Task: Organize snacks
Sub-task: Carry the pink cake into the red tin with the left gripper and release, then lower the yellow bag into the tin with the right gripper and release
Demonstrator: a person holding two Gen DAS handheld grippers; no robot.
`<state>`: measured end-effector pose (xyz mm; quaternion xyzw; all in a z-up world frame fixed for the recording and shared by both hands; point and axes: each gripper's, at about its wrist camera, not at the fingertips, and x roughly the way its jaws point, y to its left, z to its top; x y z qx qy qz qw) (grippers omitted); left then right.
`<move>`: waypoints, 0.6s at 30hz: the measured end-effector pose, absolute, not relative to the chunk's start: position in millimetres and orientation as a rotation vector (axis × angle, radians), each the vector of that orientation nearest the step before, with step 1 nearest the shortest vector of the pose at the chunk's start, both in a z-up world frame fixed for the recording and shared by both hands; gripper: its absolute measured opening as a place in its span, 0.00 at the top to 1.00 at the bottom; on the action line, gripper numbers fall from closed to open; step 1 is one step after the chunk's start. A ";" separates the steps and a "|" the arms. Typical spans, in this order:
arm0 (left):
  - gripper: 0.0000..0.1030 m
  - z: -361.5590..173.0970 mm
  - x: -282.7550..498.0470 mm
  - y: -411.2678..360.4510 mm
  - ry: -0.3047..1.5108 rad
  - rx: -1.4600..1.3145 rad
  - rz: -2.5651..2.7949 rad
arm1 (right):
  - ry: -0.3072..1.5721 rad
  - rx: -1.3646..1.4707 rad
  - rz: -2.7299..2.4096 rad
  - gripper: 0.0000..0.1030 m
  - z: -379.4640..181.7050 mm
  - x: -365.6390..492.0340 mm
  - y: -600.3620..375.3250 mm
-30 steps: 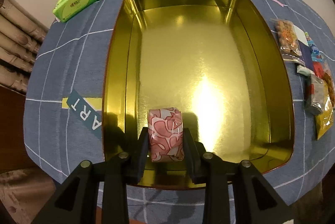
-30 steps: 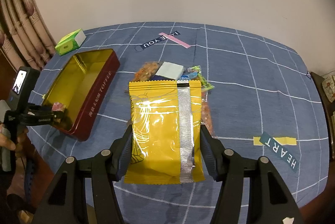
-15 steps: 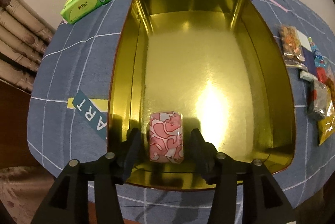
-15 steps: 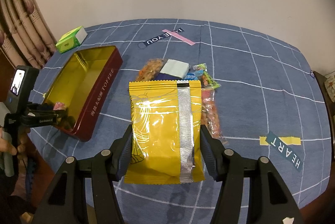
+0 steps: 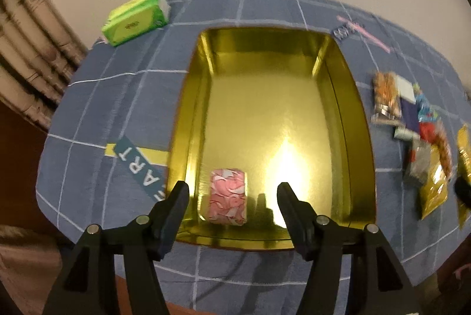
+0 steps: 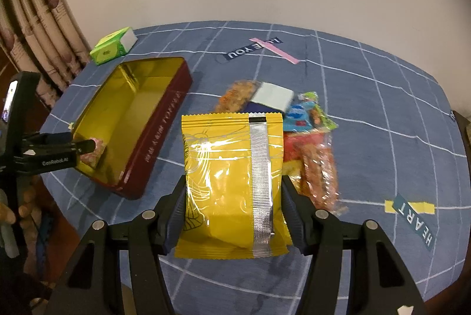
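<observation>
Pink patterned snack packet (image 5: 227,196) lying flat on the gold floor of the open tin (image 5: 350,121), close to the tin's near-left corner, touching neither finger. Left gripper (image 5: 230,193) spread wide, one finger either side of the packet and raised above the tin's near rim.

Tin, dark red outside and gold inside, set toward the left edge of the blue checked tablecloth (image 6: 368,115). Yellow snack bag (image 6: 232,182) clamped upright between the closed-in fingers of the right gripper (image 6: 234,191), silver seam facing the camera, lifted above the cloth near its front edge.

Behind the bag, toward the cloth's middle, a loose pile of assorted snacks (image 6: 306,132): orange, pale blue, bright blue and red wrappers overlapping. Green tissue pack (image 6: 113,49) at the far-left corner, beyond the tin. Curtain (image 6: 38,29) past that corner.
</observation>
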<state>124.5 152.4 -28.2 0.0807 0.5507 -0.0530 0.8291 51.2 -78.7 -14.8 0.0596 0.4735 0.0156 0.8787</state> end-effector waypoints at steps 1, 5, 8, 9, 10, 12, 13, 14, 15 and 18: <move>0.39 -23.6 123.3 157.4 1.155 0.154 -0.100 | 0.985 0.122 0.043 0.46 -13.5 54.5 -73.8; 0.38 -6.0 119.3 186.7 1.097 0.079 -0.003 | 0.981 0.108 0.077 0.46 -10.2 65.0 -51.9; 0.38 -1.7 113.6 207.7 1.074 0.038 0.090 | 1.001 0.108 0.106 0.46 -11.4 73.9 -31.8; 0.38 -1.7 111.0 214.2 1.068 0.028 0.112 | 1.010 0.110 0.117 0.46 -12.1 77.0 -25.1; 0.38 -2.2 107.6 221.4 1.062 0.021 0.143 | 1.017 0.111 0.127 0.46 -13.0 81.2 -16.2; 0.38 -5.5 104.1 232.9 1.059 0.014 0.180 | 1.025 0.098 0.133 0.46 -13.7 87.3 -2.3; 0.38 -6.6 100.4 236.7 1.058 0.009 0.195 | 1.027 0.093 0.136 0.46 -13.8 90.3 4.9; 0.38 -8.6 97.4 241.1 1.058 -0.001 0.210 | 1.028 0.090 0.141 0.46 -14.1 93.3 11.0; 0.38 -11.8 94.9 246.5 1.062 -0.012 0.222 | 1.029 0.083 0.145 0.46 -14.5 97.8 19.4; 0.38 -18.6 86.5 260.6 1.072 -0.052 0.245 | 1.035 0.075 0.151 0.46 -15.5 106.8 35.5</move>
